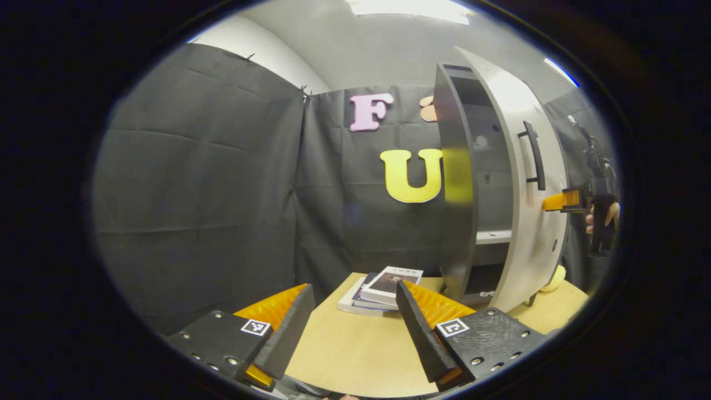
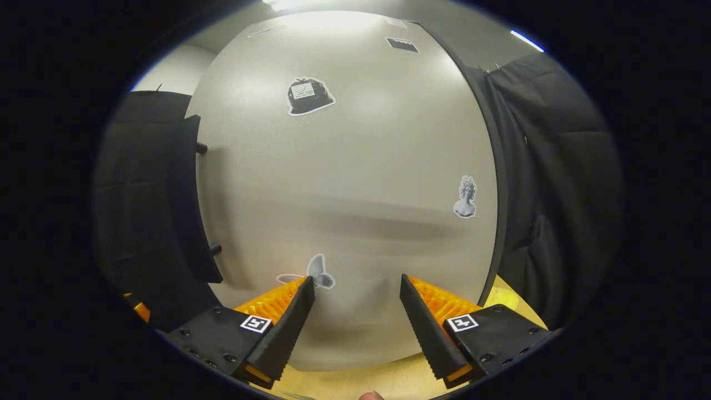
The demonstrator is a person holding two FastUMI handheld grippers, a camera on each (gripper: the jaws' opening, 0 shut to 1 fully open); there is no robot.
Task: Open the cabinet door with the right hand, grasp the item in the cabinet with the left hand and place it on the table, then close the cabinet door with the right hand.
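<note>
Closest in the left gripper view, the left gripper (image 1: 355, 328) hangs over a pale wooden table (image 1: 355, 355) with its fingers spread wide and nothing between them. Just past its fingertips, a small stack of books (image 1: 383, 289) lies flat on the tabletop, near the foot of the cabinet (image 1: 458, 183). That cabinet stands upright on the table's far right part, its dark side panel facing the camera and its grey door (image 1: 533, 183) swung partly open, so a pale shelf shows in the gap. A black bar handle (image 1: 534, 155) runs vertically on the door's outer face. A yellow object (image 1: 555, 278) sits low behind the door's bottom edge; what it is cannot be made out. Beyond the door, the right gripper (image 1: 552, 202) is held by a hand (image 1: 602, 216), its tip at the door's face. Black cloth walls the booth behind, under a grey ceiling with a bright lamp.

In the right gripper view, the right gripper (image 2: 357, 300) is likewise wide open and empty, close against the door (image 2: 355, 194), which carries several stickers (image 2: 308, 95).
</note>
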